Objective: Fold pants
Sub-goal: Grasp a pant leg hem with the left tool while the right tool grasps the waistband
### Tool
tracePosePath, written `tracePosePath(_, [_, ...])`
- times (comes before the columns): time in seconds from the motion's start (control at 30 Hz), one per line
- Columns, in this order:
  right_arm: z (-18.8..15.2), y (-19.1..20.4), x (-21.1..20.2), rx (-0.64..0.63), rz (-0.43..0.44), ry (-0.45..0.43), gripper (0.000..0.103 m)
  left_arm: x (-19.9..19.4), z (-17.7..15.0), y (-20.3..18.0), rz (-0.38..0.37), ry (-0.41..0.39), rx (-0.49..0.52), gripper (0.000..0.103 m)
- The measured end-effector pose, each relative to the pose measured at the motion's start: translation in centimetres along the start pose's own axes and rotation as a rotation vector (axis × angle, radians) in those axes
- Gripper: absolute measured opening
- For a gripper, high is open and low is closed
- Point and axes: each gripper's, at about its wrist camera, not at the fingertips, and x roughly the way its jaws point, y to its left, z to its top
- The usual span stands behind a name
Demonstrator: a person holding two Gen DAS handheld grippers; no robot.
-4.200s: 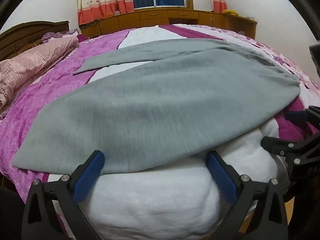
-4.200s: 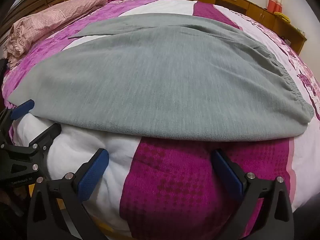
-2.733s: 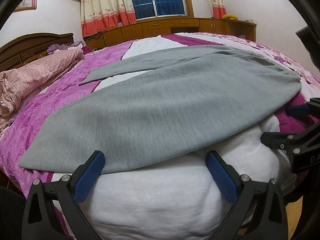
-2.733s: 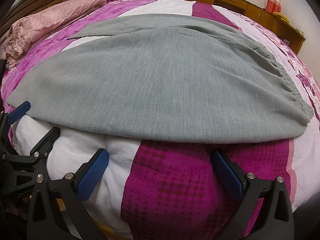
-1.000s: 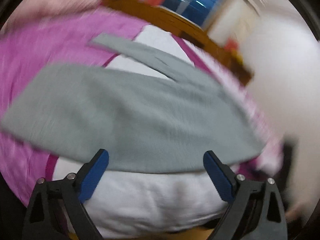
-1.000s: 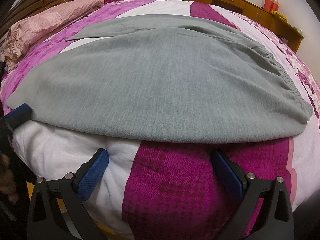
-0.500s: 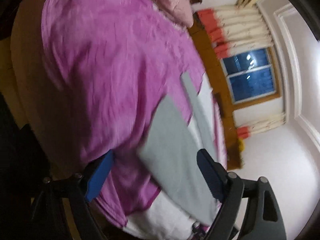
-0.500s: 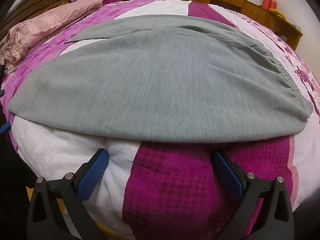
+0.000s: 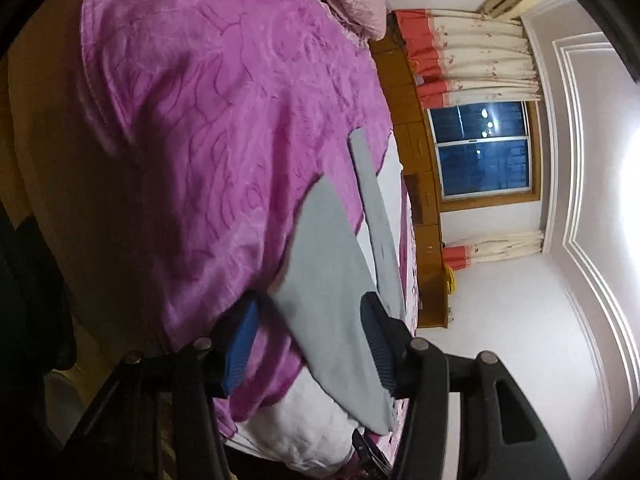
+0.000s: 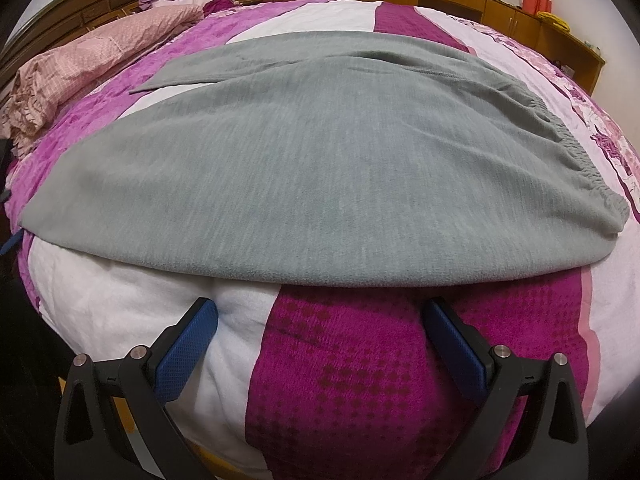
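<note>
L gripper (image 9: 308,344) jaws closing round grey knit pants (image 10: 320,176) hem edge, pads not yet touching; R gripper (image 10: 320,344) wide open at 6 o'clock, clear of edge on pink-white bedspread (image 10: 340,380).

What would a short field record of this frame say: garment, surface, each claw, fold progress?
garment: grey pants spread flat, legs apart, elastic waistband on the right of the right wrist view
surface: pink, white and magenta bedspread
left claw: turned sideways at the near leg's cuff; jaws have just been closing, cuff between them, no clear pinch
right claw: open above the bedspread, short of the pants' near edge, holding nothing
fold progress: no fold made yet
</note>
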Motion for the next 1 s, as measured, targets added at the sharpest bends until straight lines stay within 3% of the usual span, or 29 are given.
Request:
tracePosePath(0.13, [0.2,-0.9,-0.5,0.034,0.041,0.001,0.097,-0.9,0.6,-0.3,0.010,-0.043,0.036,0.002])
tracePosePath(0.17, [0.3,-1.4,-0.9,0.054,0.056,-0.008,0.095,-1.1,0.5,-0.4,0.015,-0.057,0.048,0.001])
tracePosePath(0.23, [0.6,-3.4,-2.4,0.150,0.072,-0.085,0.085,-1.4,0.7,-1.0,0.016,-0.071,0.105,0.002])
tracePosePath(0.37, [0.5,-8.0,-5.4,0.328,0.059,-0.228,0.085,-2.1,0.0,-2.3,0.038,-0.073,0.207,0.002])
tracePosePath(0.53, [0.3,-16.6,-9.6,0.555,-0.056,-0.367,0.085,-1.8,0.9,-1.8,-0.001,-0.008,0.142,0.002])
tracePosePath(0.6, [0.1,-19.7,-9.9,0.646,-0.047,-0.365,0.082,-2.1,1.5,-0.8,-0.010,-0.001,0.090,0.002])
tracePosePath(0.67, [-0.4,-23.2,-9.2,0.761,0.007,-0.325,0.072,-2.4,1.8,-0.1,-0.022,0.000,0.049,0.002])
tracePosePath(0.73, [-0.9,-24.8,-8.0,0.819,-0.001,-0.268,0.062,-2.6,1.9,0.1,-0.028,0.003,0.034,0.002])
tracePosePath(0.83, [-1.7,-26.1,-6.1,0.885,0.025,-0.215,0.059,-2.8,1.8,-0.5,-0.017,0.003,0.060,0.002])
tracePosePath(0.9, [-2.0,-26.5,-5.5,0.912,0.023,-0.205,0.059,-3.1,1.7,-1.2,-0.005,-0.001,0.089,0.002])
tracePosePath(1.0, [-0.9,-26.4,-5.5,0.857,-0.060,-0.206,0.055,-2.9,1.8,-1.9,0.006,-0.003,0.112,0.002])
